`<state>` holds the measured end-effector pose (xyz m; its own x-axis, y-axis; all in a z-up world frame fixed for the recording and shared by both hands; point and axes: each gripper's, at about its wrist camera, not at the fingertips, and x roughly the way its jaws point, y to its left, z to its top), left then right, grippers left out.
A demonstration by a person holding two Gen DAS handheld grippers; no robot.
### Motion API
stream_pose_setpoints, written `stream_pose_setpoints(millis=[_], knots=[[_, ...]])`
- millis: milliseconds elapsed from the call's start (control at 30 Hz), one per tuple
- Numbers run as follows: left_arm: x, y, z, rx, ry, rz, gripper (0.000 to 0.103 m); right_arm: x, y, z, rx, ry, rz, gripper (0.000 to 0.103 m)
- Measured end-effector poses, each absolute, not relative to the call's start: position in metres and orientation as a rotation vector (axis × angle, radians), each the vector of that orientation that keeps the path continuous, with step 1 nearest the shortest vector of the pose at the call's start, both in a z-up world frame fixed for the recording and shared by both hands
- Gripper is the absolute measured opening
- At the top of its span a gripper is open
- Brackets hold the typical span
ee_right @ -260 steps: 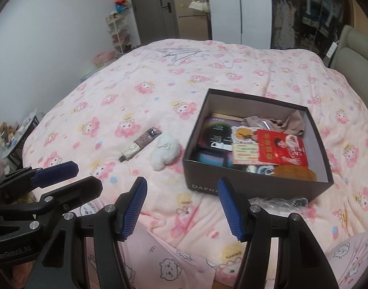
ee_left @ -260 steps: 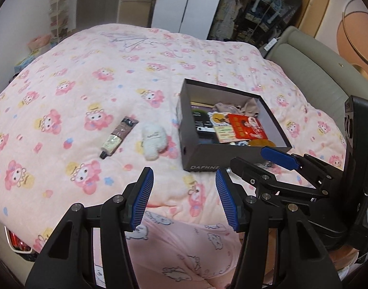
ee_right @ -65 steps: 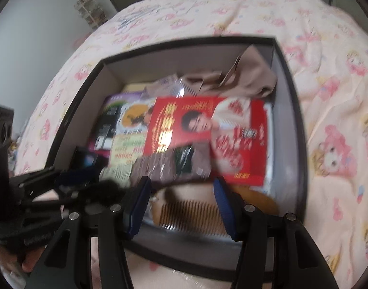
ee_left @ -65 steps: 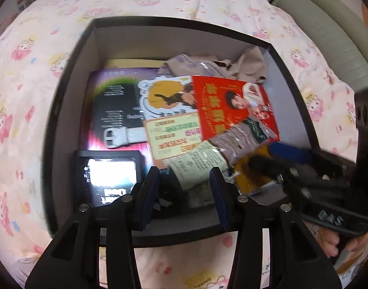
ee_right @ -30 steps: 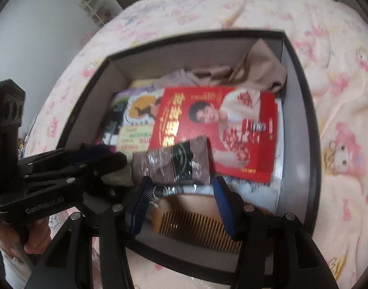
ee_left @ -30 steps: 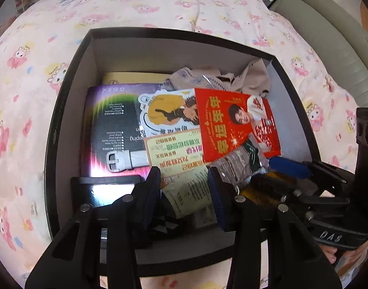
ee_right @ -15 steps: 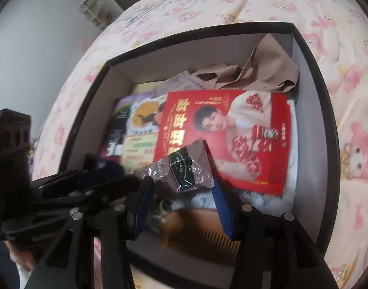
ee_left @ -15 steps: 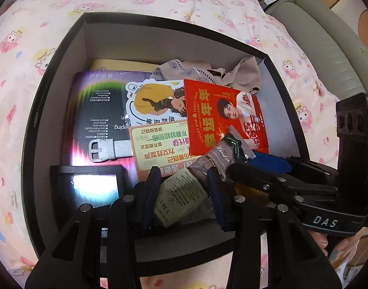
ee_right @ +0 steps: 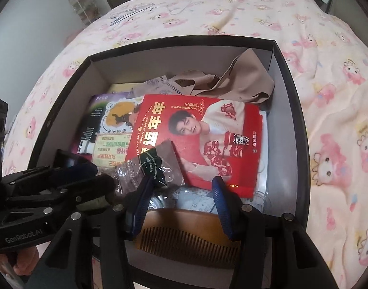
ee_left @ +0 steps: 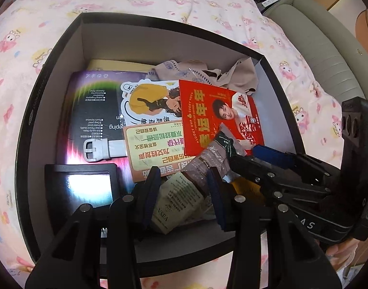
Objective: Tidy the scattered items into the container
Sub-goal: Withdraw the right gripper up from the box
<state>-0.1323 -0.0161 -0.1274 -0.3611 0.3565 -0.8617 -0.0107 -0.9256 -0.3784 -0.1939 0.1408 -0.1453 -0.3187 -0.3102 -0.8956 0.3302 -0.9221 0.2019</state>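
Lower centre, left gripper (ee_left: 181, 192) clamps the tube (ee_left: 184, 190), now low inside the box (ee_left: 51, 77), where 8.7 s ago it lay on the quilt (ee_left: 27, 36); deposit looks imminent. Right gripper (ee_right: 181, 192): pads apart, gripping nothing, over the comb (ee_right: 184, 238). Further up, red card (ee_right: 208, 132) unchanged. Plush toy out of view.

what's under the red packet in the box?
The red packet overlaps a yellow-figure card and a green-and-peach card; a white sheet shows beyond its right edge. Anything directly beneath is covered.
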Motion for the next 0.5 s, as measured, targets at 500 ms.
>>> stream_pose_setpoints(millis=[500], knots=[[-0.035, -0.008, -0.035, -1.354, -0.319, 2.479, 0.041, -0.095, 0.143, -0.073, 1.331, -0.097, -2.484, 0.057]])
